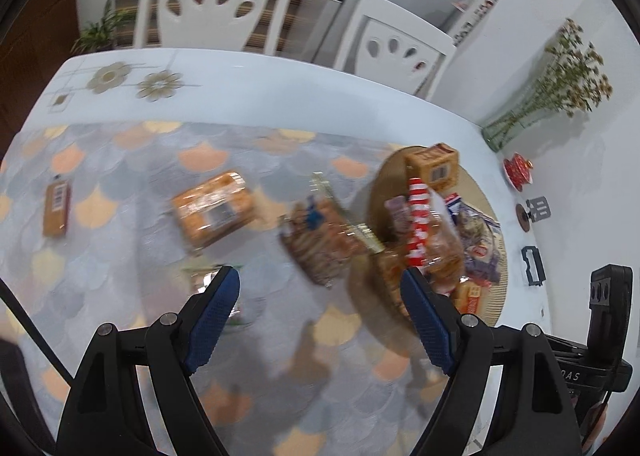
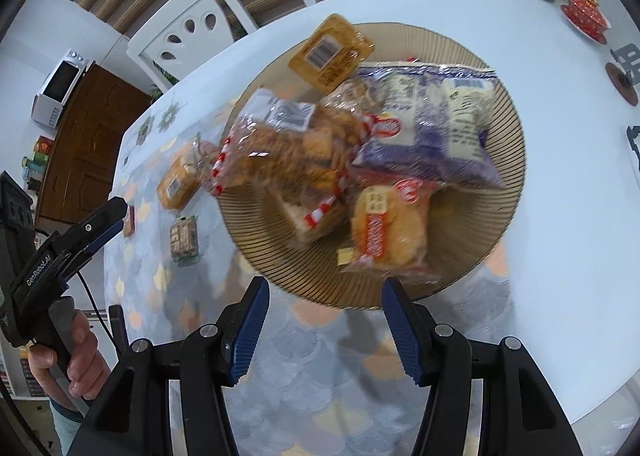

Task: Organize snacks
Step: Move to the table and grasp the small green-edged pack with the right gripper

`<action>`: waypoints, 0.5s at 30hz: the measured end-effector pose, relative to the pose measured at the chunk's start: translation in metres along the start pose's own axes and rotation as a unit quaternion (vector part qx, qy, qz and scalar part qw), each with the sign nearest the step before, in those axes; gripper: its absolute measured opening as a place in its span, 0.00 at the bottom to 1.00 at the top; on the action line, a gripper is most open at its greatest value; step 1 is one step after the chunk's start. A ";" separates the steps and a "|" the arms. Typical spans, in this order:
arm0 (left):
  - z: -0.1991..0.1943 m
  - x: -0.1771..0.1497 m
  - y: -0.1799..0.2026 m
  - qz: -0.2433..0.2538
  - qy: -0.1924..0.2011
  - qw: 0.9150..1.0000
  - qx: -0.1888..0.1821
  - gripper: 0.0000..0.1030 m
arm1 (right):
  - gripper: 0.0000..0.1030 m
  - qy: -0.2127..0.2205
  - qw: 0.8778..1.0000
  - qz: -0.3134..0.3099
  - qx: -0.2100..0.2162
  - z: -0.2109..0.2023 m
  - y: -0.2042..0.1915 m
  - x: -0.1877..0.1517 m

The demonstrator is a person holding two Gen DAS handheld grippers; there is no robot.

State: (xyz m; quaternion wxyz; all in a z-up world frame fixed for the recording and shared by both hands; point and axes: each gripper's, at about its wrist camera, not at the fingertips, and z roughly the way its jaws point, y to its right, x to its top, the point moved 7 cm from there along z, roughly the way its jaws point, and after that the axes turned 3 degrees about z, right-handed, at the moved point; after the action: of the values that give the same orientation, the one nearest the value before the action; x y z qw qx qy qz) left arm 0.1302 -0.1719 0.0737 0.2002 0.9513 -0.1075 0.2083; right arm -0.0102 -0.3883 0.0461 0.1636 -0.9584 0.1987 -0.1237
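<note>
Scale-patterned table [image 1: 120,336] with snacks still loose on it: the clear cookie pack [image 1: 320,240] lies at 12 o'clock from the left gripper [image 1: 320,316], long axis 11-to-5. Both grippers spread, empty; right gripper [image 2: 322,328] hangs by the plate [image 2: 500,216].

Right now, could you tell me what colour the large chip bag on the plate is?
Purple and cream chip bag, clearest in the right wrist view.

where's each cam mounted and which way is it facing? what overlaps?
Left wrist: on left gripper, angled down at the table mat and loose packets; own open fingers show, right gripper at the edge.
Right wrist: on right gripper, angled down at the snack plate; open fingers, left hand.
Shared: plate, red-striped bag, chairs.
</note>
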 end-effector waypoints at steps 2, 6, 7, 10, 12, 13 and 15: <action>-0.006 -0.004 -0.016 -0.014 0.001 1.000 0.005 0.79 | 0.55 -0.002 1.000 -0.003 0.001 0.001 -0.007 -0.004; -0.016 -0.009 -0.042 -0.036 0.005 0.999 0.013 0.79 | 0.55 -0.003 1.000 -0.009 0.003 0.004 -0.020 -0.010; -0.019 -0.009 -0.048 -0.042 0.007 0.999 0.014 0.79 | 0.55 -0.004 1.000 -0.011 0.004 0.005 -0.025 -0.012; -0.029 -0.012 -0.066 -0.051 0.013 0.998 0.022 0.79 | 0.55 -0.009 1.000 -0.015 0.009 0.010 -0.037 -0.016; -0.036 -0.014 -0.079 -0.057 0.016 0.998 0.030 0.79 | 0.55 -0.013 1.000 -0.018 0.012 0.014 -0.047 -0.019; -0.037 -0.015 -0.083 -0.059 0.017 0.998 0.032 0.79 | 0.55 -0.013 1.000 -0.020 0.013 0.016 -0.051 -0.020; -0.043 -0.017 -0.095 -0.065 0.019 0.997 0.035 0.79 | 0.55 -0.015 0.999 -0.027 0.014 0.019 -0.062 -0.023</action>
State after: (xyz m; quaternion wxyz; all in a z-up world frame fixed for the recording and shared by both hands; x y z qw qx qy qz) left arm 0.1272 -0.0668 0.0698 0.1817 0.9587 -0.0339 0.2162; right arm -0.0035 -0.3198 0.0471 0.1768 -0.9626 0.1688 -0.1167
